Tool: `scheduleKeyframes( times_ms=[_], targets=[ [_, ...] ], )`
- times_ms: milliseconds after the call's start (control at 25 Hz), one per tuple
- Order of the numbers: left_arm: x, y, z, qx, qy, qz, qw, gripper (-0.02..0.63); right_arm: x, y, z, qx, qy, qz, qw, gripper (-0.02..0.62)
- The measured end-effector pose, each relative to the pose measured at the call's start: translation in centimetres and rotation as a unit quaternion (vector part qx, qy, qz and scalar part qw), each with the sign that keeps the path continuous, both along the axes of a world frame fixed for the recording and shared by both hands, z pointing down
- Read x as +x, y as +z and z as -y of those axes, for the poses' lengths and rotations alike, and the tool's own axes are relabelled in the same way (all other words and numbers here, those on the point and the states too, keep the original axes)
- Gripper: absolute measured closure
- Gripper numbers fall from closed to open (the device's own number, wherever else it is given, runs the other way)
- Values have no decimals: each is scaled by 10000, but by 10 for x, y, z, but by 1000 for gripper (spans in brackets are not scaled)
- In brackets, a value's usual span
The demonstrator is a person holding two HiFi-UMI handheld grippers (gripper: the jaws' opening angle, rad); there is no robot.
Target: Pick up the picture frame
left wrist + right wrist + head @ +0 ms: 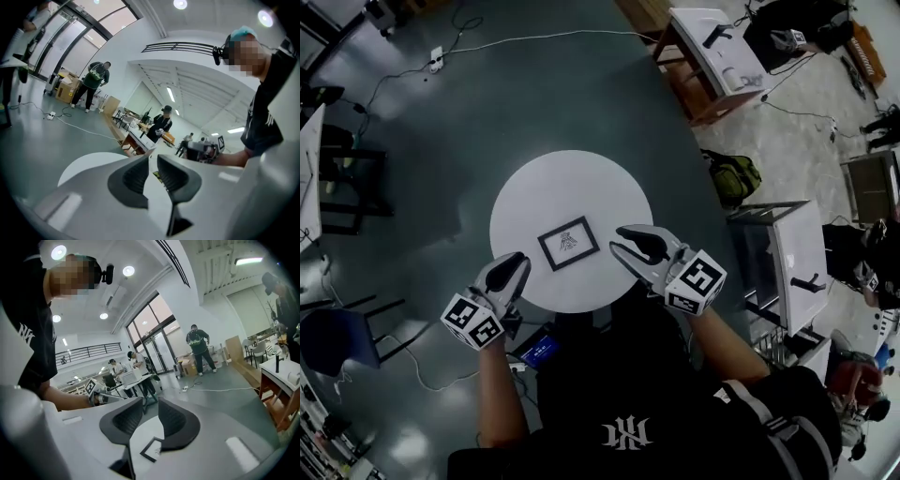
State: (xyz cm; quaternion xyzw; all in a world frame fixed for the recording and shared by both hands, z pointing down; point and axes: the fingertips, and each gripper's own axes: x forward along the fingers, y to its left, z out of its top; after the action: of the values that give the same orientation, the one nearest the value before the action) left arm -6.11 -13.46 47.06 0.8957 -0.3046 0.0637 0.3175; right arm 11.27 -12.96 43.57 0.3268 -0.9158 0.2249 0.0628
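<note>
You held both grippers low over the round white table [572, 178], one on either side of the small black rectangular picture frame [568, 244]. The frame lay flat on the tabletop, a little nearer you than the middle, with its sides turned slightly askew. It held a pale sheet with a dark drawing on it. Your left gripper [519, 260] was at the table's near left rim, apart from the frame. Its jaws stood parted with a narrow gap, and in the left gripper view [152, 158] only the white tabletop showed between the dark ribbed pads. Your right gripper [620, 240] was just beside the frame's right side, not touching it. Its jaws also stood apart and gripped nothing. In the right gripper view [150, 403] the frame [151, 450] lay on the table below the gap, with one corner hidden behind a jaw. Neither claw had hold of the frame. A white cable [534, 37] ran across the grey floor [441, 141] beyond the table.
</note>
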Motion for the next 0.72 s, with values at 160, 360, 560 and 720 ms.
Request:
scheduleKeyframes(
  times_ms=[160,360,560,720],
  targets=[
    [-4,42,3,-297,-155,243,9991,531,4,47,16,-296,-133,-182,9993,489],
    [-5,104,0,-504,-129,599,9968,509,-2,117,28,-553,-366,-575,9961,477],
    [-10,172,-22,-894,-25,911,9918,495,-16,189,21,-895,-446,-927,9907,454],
    [-6,212,-30,-1194,33,1191,9857,489,-21,238,18,-1329,-387,-1057,9847,440]
  ],
)
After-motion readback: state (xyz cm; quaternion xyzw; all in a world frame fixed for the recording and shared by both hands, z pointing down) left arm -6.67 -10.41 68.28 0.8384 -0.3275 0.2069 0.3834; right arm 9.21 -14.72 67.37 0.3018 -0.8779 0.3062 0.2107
